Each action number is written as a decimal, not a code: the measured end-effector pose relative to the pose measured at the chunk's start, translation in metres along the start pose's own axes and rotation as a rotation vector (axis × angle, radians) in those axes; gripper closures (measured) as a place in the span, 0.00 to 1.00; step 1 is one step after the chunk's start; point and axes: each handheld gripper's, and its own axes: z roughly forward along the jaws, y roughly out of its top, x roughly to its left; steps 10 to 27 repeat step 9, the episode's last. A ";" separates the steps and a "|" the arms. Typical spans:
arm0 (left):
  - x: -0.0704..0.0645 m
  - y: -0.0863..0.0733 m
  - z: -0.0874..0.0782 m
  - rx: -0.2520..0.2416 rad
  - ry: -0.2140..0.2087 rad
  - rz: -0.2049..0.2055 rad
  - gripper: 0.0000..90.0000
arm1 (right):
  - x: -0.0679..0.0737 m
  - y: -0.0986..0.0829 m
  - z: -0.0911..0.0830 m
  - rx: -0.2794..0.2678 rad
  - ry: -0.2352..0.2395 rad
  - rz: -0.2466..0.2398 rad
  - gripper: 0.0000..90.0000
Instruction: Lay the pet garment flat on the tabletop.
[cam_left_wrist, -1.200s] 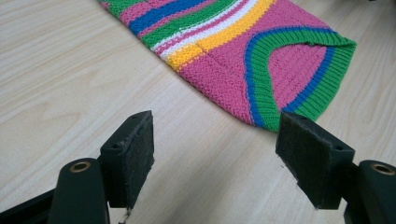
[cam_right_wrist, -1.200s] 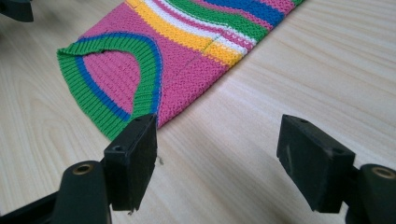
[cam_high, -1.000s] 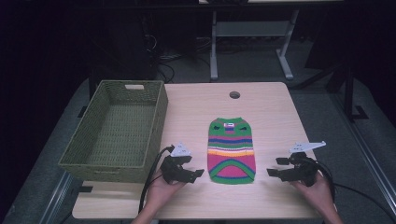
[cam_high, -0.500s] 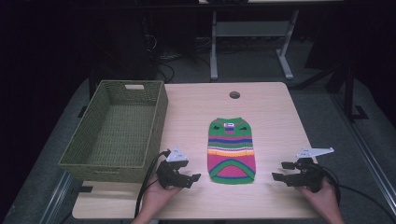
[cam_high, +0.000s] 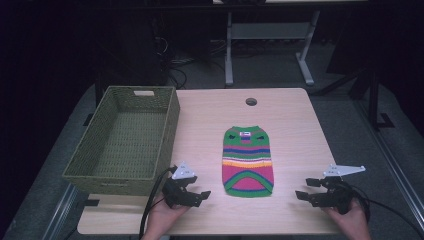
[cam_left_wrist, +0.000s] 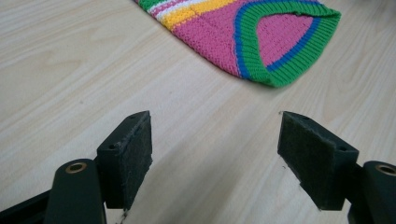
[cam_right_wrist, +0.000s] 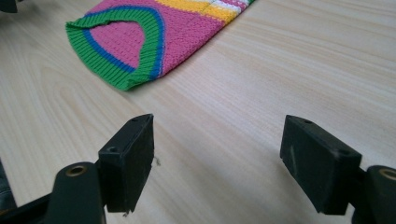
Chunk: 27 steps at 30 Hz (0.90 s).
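Observation:
A small striped knitted sweater (cam_high: 247, 160) in green, pink, yellow and blue lies flat on the wooden table (cam_high: 290, 125), neck end away from me. Its pink and green hem (cam_left_wrist: 261, 42) shows ahead of the left gripper's jaws, and the same hem (cam_right_wrist: 135, 42) shows ahead of the right gripper's. My left gripper (cam_high: 201, 195) rests open near the front edge, left of the hem, nothing between its jaws. My right gripper (cam_high: 305, 190) is open to the right of the hem, also holding nothing. Both stand apart from the sweater.
A woven green basket (cam_high: 80, 167) with nothing visible inside stands on the left half of the table. A round cable hole (cam_high: 251, 101) sits near the far edge. Beyond the table are dark floor and desk legs (cam_high: 229, 55).
Both grippers have drawn back toward the front edge of the table, the right one also drifting outward. The sweater has not moved.

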 end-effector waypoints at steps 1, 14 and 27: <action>-0.001 -0.002 -0.001 0.002 0.002 0.001 0.28 | 0.001 -0.002 -0.002 -0.003 -0.003 -0.005 0.28; -0.007 -0.003 -0.006 -0.037 0.010 0.002 0.27 | 0.008 -0.017 -0.007 -0.045 -0.018 -0.006 0.26; -0.007 -0.003 -0.006 -0.037 0.010 0.002 0.27 | 0.008 -0.017 -0.007 -0.045 -0.018 -0.006 0.26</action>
